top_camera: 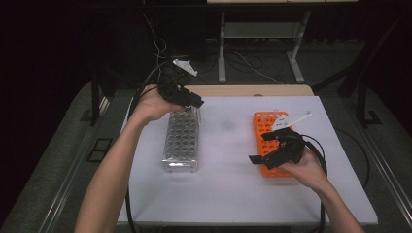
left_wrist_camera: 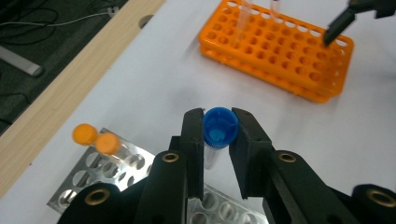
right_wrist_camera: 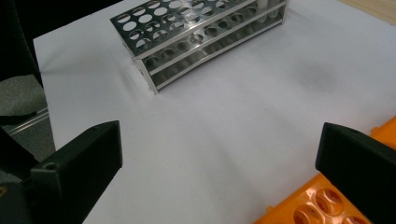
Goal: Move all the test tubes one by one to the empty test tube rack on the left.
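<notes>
My left gripper [left_wrist_camera: 218, 117] is shut on a clear tube with a blue cap [left_wrist_camera: 220, 129], held upright above the far end of the metal tube rack [top_camera: 182, 141]. In the high view that gripper [top_camera: 197, 102] hovers over the rack's far right corner. Two orange-capped tubes [left_wrist_camera: 96, 138] stand in the metal rack [left_wrist_camera: 116, 168] beside it. My right gripper [right_wrist_camera: 217, 158] is wide open with nothing between its jaws. It hangs over the left edge of the orange rack [top_camera: 272, 127], where the high view shows the gripper [top_camera: 262, 148].
The orange rack [left_wrist_camera: 275, 51] holds two clear tubes [left_wrist_camera: 243, 18] at its far end. The metal rack [right_wrist_camera: 196, 32] lies on a white table sheet [top_camera: 228, 170]. A wooden strip [left_wrist_camera: 70, 88] borders the far table edge. Cables trail off both sides.
</notes>
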Demonstrator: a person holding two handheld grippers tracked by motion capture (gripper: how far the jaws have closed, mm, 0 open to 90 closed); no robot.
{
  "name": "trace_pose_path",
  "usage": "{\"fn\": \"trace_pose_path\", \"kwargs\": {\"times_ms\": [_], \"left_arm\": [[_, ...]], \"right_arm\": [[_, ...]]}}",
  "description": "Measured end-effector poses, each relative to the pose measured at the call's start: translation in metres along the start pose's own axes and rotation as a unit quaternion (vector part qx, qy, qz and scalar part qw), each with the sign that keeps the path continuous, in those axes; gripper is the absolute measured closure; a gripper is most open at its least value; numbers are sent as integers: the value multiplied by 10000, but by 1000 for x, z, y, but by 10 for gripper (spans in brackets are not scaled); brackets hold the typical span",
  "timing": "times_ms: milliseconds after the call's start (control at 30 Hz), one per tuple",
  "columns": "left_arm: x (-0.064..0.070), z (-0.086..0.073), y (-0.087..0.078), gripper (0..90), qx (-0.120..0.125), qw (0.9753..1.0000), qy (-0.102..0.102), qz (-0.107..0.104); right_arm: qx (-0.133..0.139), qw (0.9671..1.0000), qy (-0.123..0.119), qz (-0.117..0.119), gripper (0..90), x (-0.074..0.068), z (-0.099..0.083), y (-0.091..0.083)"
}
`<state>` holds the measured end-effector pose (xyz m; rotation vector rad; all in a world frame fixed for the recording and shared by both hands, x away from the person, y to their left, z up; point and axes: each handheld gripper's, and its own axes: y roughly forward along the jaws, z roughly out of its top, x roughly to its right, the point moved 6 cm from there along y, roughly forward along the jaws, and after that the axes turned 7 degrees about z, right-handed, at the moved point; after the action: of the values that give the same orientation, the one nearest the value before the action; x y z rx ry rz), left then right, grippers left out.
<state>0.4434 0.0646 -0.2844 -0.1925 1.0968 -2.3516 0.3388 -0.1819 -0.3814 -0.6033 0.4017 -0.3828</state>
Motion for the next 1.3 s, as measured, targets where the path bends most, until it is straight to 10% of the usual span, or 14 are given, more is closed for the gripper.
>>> {"fn": "trace_pose_path", "kwargs": {"times_ms": [500, 1300], "left_arm": [[-40, -11, 22, 746, 12, 9985, -424, 354], [-57, -30, 59, 746, -181, 9967, -548, 570]], "right_arm": [[120, 9997, 144, -129, 1, 11, -12, -14], [232, 9985, 384, -317, 1, 30, -30, -25]]}}
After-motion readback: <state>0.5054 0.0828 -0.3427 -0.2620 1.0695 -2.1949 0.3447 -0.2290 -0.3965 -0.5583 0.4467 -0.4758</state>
